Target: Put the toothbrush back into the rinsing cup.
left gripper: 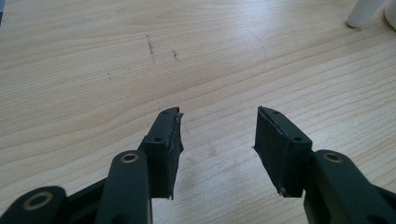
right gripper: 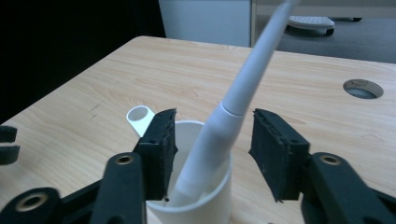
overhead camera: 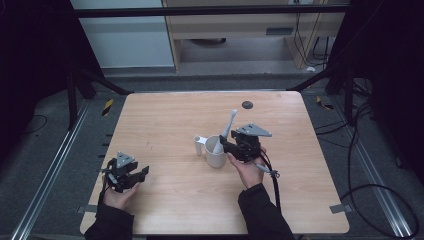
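One camera looks down from above the near edge of the pale wooden table (overhead camera: 165, 115). Two ride low on the grippers, facing far; all share the white plastic cup (overhead camera: 215, 152) (right gripper: 196, 205).

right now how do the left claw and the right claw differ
The left claw rests low over bare table with nothing between its jaws; the right claw sits at the white cup, straddling the white toothbrush that leans in it, pads off it. The left claw is far from the cup; the right is right at its rim. Both are open, about equally wide, each held in a hand.
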`<state>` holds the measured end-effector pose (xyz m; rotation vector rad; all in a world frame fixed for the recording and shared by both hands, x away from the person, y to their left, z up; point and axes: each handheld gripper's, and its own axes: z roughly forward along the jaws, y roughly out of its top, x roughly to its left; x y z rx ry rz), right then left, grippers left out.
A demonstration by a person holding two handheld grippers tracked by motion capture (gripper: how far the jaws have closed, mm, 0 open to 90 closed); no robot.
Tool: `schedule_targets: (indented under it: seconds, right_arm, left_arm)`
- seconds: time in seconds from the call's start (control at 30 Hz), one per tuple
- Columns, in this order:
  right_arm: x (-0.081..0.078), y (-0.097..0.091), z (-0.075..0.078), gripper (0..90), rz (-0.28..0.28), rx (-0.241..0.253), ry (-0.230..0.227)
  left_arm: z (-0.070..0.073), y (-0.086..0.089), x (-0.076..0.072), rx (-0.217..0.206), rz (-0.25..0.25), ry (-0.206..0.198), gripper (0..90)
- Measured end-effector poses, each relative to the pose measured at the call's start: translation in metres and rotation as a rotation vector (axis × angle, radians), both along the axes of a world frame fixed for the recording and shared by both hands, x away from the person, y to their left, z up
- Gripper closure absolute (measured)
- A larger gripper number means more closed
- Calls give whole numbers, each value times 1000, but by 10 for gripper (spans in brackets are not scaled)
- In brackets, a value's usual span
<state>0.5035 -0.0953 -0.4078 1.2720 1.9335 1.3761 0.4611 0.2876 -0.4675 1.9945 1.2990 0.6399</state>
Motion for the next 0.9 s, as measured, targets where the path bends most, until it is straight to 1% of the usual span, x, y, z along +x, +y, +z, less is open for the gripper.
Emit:
schedule_targets:
  seconds: [0.07, 0.13, 0.23, 0.33, 0.47, 0.53, 0.67, 0.73, 0.83, 0.9]
  right_arm:
    - [-5, -6, 2, 458, 4, -9, 4]
    - [-11, -12, 3, 424, 2, -20, -2]
    - [-19, -24, 2, 381, 4, -25, -4]
    - [-25, -37, -2, 346, 2, -20, -3]
    - [-32, -55, -11, 288, -3, -43, 11]
    - [-35, -63, -17, 266, -6, -52, 27]
    - [-41, -83, -30, 231, -26, -92, 68]
    - [-45, -94, -35, 226, -47, -105, 78]
    - [-49, -109, -43, 202, -67, -111, 110]
    - [-52, -118, -48, 195, -85, -130, 123]
  left_arm:
    - [0, 0, 0, 1, 0, 0, 498]
    - [0, 0, 0, -1, 0, 2, 497]
    - [0, 0, 0, -4, -1, 4, 490]
    - [0, 0, 0, -7, 0, 1, 480]
    - [0, 1, 0, -12, 2, 3, 458]
    - [-1, 1, 1, -12, -1, 3, 446]
    - [-2, 2, 1, -31, 0, 7, 408]
    - [-2, 3, 2, -39, 0, 9, 390]
    - [-3, 3, 3, -40, -3, 7, 365]
    - [-4, 3, 3, -40, -2, 7, 359]
